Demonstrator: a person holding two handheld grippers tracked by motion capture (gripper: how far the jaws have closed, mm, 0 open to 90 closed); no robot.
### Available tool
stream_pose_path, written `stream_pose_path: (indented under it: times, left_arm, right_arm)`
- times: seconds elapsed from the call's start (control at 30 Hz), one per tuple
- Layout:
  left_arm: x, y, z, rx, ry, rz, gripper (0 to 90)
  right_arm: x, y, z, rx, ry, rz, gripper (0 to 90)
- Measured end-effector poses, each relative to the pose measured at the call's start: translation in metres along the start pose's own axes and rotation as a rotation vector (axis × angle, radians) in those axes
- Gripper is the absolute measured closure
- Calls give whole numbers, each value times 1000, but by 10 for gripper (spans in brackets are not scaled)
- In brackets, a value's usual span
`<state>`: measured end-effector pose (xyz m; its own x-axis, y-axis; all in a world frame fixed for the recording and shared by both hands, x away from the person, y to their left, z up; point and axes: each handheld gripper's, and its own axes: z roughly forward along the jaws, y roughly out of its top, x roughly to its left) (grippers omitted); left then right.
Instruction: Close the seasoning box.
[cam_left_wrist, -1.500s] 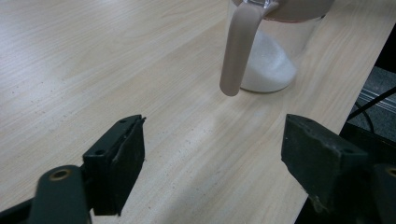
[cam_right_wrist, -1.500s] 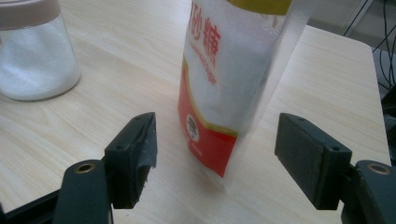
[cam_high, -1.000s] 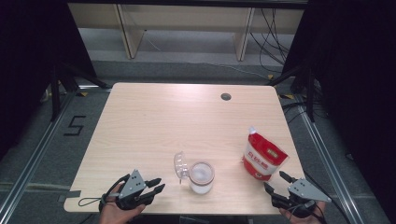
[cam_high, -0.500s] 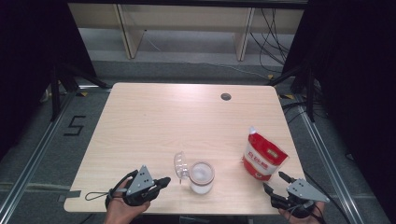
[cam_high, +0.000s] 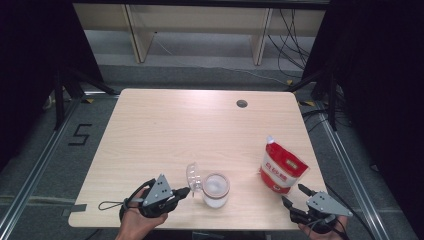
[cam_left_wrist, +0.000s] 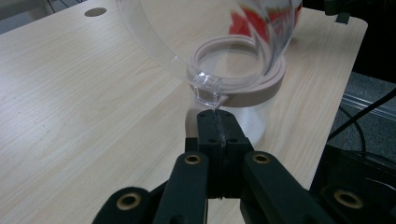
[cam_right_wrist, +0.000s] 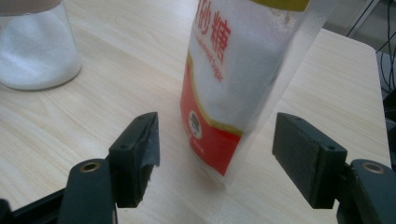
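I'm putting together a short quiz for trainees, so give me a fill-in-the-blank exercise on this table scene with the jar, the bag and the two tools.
1. The jar holds a ____ powder.
2. The left tool is ____, its tips at the clear lid's tab.
3. The bag is white and ____.
4. The right tool has its jaws ____, the bag standing just beyond them.

Missing words: white; shut; red; open
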<state>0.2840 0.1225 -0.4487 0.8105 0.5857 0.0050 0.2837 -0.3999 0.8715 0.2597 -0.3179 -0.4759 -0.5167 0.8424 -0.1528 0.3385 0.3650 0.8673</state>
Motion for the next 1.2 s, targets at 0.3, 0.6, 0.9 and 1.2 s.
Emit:
stream_pose_path:
  times: [0.3,0.6,0.9,1.2]
  left_arm:
    - [-3,7,2,-16,-12,22,892]
    - [-3,10,2,-21,-10,23,892]
    - [-6,12,4,-30,-15,41,891]
    - [-8,10,8,-23,-27,34,868]
  right_arm:
    - [1,0,1,10,20,-3,330]
    - [0,0,0,14,17,-5,330]
    - [0,0,0,8,4,-10,329]
    - [0,0,0,6,2,-12,329]
